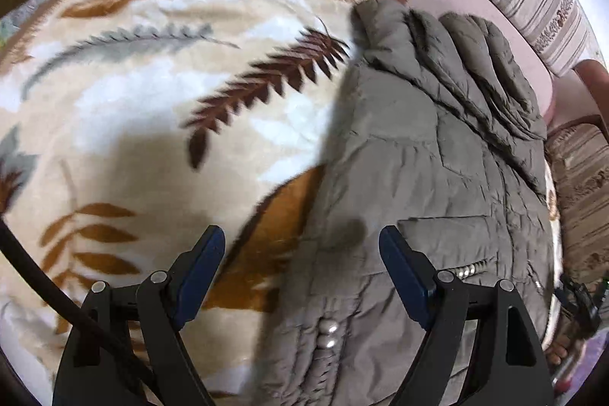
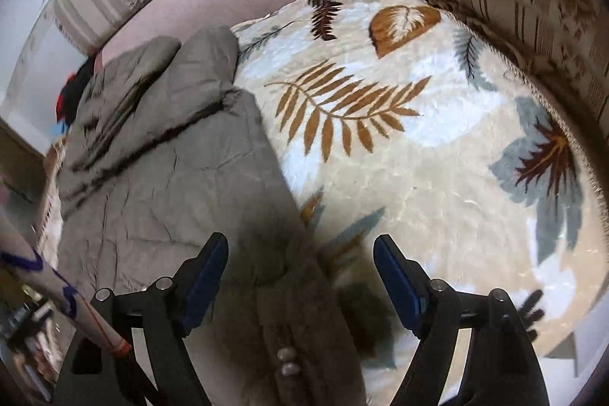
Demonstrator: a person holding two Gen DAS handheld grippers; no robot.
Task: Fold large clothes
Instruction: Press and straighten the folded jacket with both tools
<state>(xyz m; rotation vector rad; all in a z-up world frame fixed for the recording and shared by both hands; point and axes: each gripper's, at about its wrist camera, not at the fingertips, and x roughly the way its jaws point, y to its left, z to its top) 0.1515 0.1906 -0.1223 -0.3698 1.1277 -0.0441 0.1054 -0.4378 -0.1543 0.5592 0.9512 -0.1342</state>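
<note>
Both claws wide above jacket

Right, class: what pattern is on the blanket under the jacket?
Cream blanket printed with brown, tan and grey-blue leaves; the right wrist view shows it best.

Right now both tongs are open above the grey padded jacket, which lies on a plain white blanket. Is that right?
Not quite. The blanket is not plain white: it is cream with a brown, ochre and grey leaf print, as the right wrist view shows clearly. The rest holds: the left tongs and right tongs are open above the grey padded jacket lying on it.
</note>
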